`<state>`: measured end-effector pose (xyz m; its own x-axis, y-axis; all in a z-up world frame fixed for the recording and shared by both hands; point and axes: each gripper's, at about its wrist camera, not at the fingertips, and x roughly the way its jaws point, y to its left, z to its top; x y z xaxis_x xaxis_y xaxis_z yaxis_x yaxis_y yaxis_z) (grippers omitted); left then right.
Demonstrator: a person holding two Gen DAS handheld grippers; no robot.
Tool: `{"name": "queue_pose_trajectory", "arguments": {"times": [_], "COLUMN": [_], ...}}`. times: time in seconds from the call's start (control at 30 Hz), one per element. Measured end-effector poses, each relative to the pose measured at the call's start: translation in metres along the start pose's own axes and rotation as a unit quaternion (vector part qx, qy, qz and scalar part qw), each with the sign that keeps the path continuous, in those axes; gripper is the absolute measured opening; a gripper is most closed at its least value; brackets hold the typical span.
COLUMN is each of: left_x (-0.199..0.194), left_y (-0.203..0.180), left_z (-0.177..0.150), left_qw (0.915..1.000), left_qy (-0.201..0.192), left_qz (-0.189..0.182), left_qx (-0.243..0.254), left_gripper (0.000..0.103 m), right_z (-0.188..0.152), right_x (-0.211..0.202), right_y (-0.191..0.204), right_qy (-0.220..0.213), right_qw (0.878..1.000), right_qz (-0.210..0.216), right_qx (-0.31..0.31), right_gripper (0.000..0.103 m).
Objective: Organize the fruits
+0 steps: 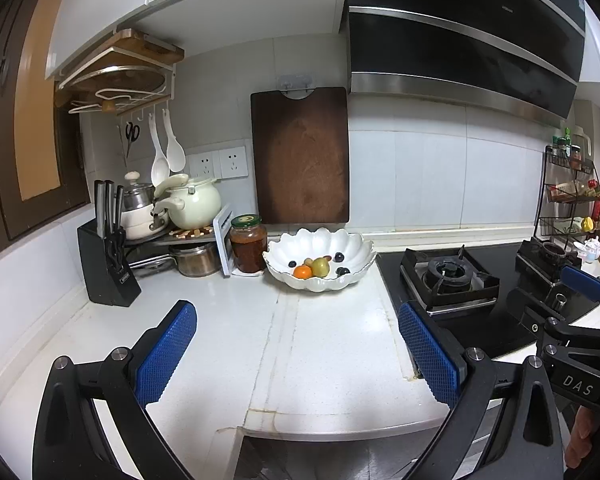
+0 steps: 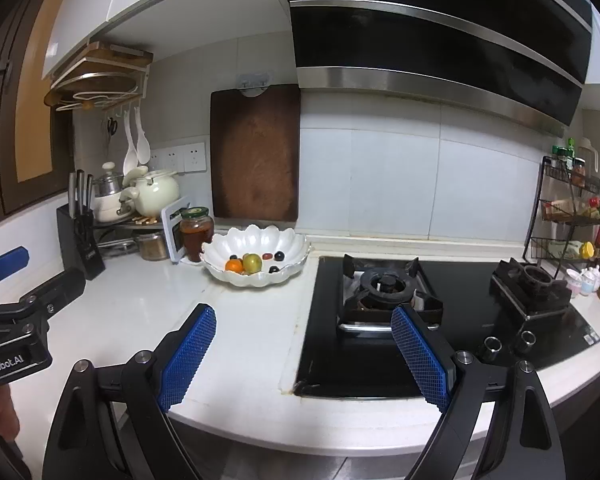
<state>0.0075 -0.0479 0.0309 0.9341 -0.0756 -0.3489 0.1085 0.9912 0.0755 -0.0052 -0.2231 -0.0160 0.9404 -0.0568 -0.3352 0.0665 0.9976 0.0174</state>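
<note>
both grippers spread wide, nothing between pads — left gripper [image 1: 298, 354], right gripper [image 2: 304, 358] above worktop [image 1: 228, 320]; fruit bowl [image 1: 320, 284] at 12 o'clock.

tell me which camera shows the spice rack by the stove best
The right wrist view: the spice rack stands whole, all three tiers and their bottles clear of obstruction. In the left wrist view the rack sits squeezed against the right edge, and the right gripper overlaps its foot.

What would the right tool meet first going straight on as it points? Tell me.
Probably the near gas burner on the black hob: the open right tool aims slightly down toward it, nothing between. Depth is uncertain.
</note>
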Motion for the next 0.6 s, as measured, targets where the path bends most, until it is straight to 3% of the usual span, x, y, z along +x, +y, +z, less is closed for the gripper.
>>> {"name": "queue_pose_trajectory", "arguments": {"times": [0.6], "left_x": [-0.004], "left_y": [-0.0018], "left_z": [-0.0003], "left_qw": [1.0], "left_qy": [-0.003], "left_qz": [-0.006], "left_qx": [0.001], "left_gripper": [0.103], "right_z": [-0.0008], "right_x": [-0.0043], "right_y": [-0.0032], "right_qy": [-0.004], "right_qw": [1.0], "right_qz": [0.002], "right_qx": [0.005], "right_gripper": [0.091]}}
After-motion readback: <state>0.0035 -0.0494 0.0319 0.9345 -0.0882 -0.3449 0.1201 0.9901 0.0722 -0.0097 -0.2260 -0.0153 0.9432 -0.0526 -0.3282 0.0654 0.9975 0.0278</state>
